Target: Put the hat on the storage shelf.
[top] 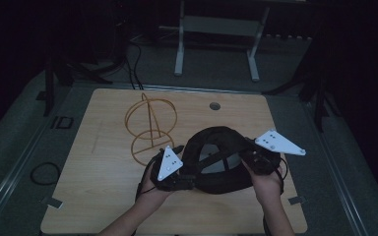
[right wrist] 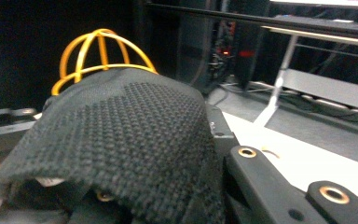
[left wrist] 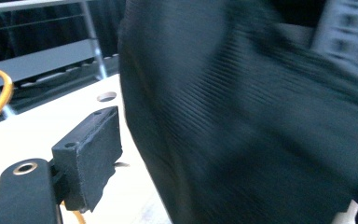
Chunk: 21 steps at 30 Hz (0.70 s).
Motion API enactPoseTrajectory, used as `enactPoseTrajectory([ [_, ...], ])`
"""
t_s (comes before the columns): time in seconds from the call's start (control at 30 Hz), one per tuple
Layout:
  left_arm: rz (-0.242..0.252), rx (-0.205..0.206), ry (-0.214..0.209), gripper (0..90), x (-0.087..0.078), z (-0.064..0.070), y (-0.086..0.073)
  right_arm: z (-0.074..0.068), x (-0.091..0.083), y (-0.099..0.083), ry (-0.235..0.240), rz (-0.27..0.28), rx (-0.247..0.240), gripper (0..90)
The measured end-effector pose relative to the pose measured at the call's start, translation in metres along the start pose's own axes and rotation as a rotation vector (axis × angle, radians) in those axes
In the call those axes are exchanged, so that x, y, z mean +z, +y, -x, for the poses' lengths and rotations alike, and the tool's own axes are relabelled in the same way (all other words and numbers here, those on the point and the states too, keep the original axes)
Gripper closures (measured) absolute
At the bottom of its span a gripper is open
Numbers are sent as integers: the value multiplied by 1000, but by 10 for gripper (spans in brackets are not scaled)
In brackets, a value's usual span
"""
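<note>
A black cap (top: 216, 157) is held up over the near middle of the bench (top: 103, 196), with the left gripper (top: 177, 178) and the right gripper (top: 256, 160) closed on its sides, and it likely needs lifting next onto the yellow wire stand (top: 150, 125) at the far left.

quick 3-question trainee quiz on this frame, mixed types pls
1. True or false: the black cap is already set on the orange wire stand.
2. Which grippers are at the cap? A) left only B) right only C) both
3. Fill in: the stand rests on the ___ table.

Key:
1. False. The cap sits between the left gripper and the right gripper, apart from the stand.
2. C
3. wooden
</note>
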<state>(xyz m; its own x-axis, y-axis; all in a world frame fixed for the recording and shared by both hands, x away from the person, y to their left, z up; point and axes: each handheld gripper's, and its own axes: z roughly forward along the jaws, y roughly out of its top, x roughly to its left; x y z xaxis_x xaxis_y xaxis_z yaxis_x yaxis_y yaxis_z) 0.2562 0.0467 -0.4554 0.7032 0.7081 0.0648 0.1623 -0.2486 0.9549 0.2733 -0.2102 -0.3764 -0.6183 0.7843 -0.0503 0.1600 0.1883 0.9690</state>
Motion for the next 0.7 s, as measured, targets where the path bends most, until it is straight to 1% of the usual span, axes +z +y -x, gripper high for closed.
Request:
enactPoseTrajectory([
  [0.03,-5,2,8,207,1,0,1,-1,0,0,-1,1,-3,892],
  [0.07,-6,7,8,213,2,0,1,-3,0,0,-2,-1,-18,892],
  [0.1,-13,18,12,248,2,1,1,-4,0,-1,5,4,-26,892],
  [0.13,-18,24,23,265,3,1,1,-4,0,-1,15,7,-33,892],
  [0.17,-21,14,11,302,3,0,1,-5,0,-1,14,4,-40,892],
  [0.23,-10,3,39,389,2,0,0,-5,0,-2,10,-5,-48,892],
  [0.27,-6,-4,39,455,2,0,1,-5,0,-3,7,-6,-51,892],
  [0.3,0,-5,55,483,2,0,1,-6,1,-4,12,-9,-49,892],
  [0.37,2,-13,55,577,1,-2,2,-8,1,-5,11,-18,-54,892],
  [0.4,3,-13,70,618,1,-3,2,-9,1,-6,13,-19,-56,892],
  [0.43,3,-13,70,638,1,-3,2,-10,1,-7,12,-20,-55,891],
  [0.5,3,-32,86,689,0,-6,3,-11,1,-9,14,-24,-63,891],
  [0.53,-2,-32,92,736,0,-7,4,-12,2,-10,16,-27,-65,891],
  [0.6,7,-40,105,845,-1,-8,5,-14,3,-12,19,-36,-67,891],
  [0.63,6,-37,96,877,-1,-9,6,-14,3,-13,21,-39,-66,891],
  [0.7,7,-56,85,884,-2,-10,7,-16,2,-14,24,-39,-66,891],
])
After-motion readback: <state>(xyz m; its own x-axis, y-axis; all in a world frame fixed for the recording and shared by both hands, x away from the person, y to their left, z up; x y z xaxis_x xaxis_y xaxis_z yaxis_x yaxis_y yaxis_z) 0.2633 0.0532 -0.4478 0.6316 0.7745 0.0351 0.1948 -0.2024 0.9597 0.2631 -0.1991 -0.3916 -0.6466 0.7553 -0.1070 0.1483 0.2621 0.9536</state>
